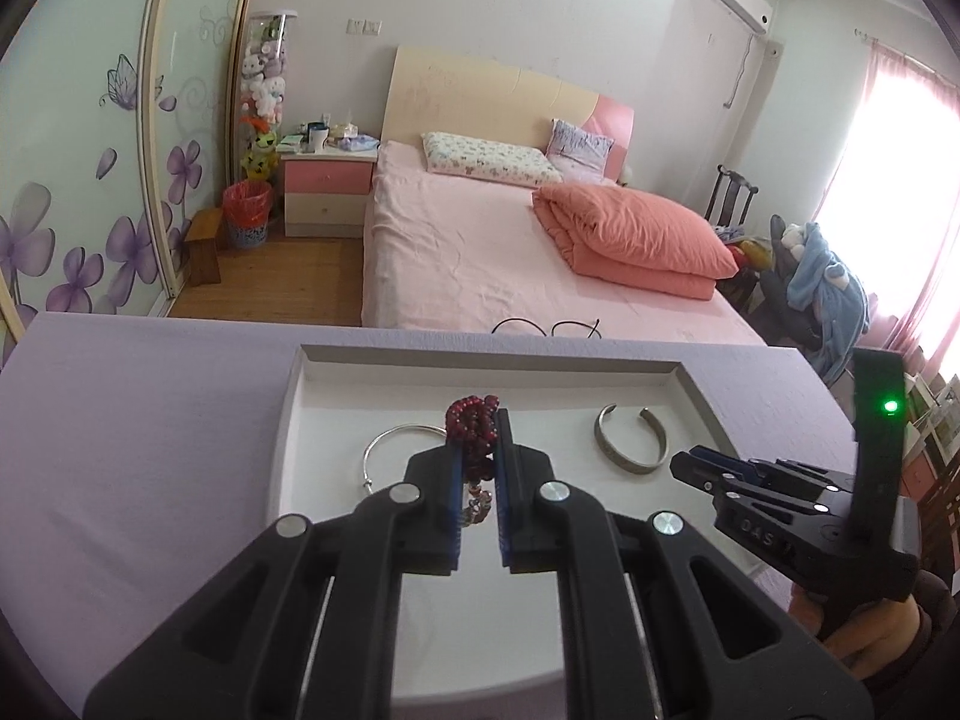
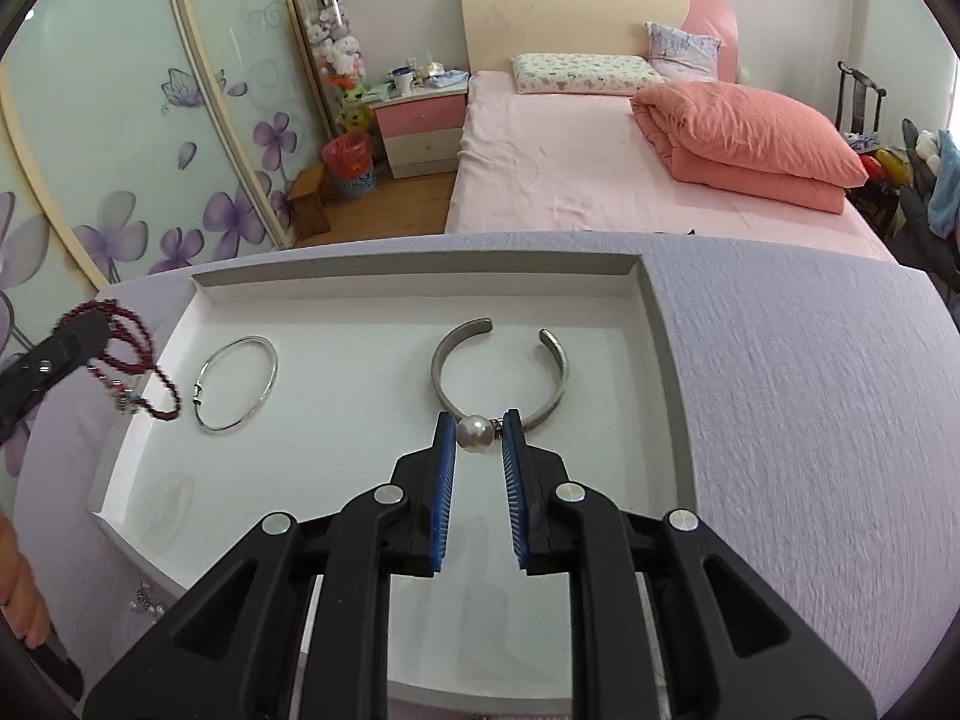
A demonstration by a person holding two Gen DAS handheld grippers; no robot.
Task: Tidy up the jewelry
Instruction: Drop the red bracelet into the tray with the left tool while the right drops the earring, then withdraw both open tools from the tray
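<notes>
Between the blue pads of the left gripper (image 1: 478, 420) a dark red bead necklace (image 1: 474, 420) is being pinched, its loops dangling over the left edge of the white tray (image 2: 666, 360), as the right wrist view is showing. Just ahead and to the left of that gripper, a thin silver bangle (image 1: 399, 450) is lying flat in the tray. The right gripper (image 2: 479, 433) is clamping a pearl piece (image 2: 475, 434) at its fingertips, with an open silver cuff (image 2: 498, 369) lying just beyond them; whether the pearl is touching the cuff I cannot tell. To place the necklace well, the left gripper should probably be lowering until the beads are resting on a bare patch of tray floor, clear of the bangle, before the jaws are parting. Letting go too high risks a tangled heap or loops spilling over the rim.
</notes>
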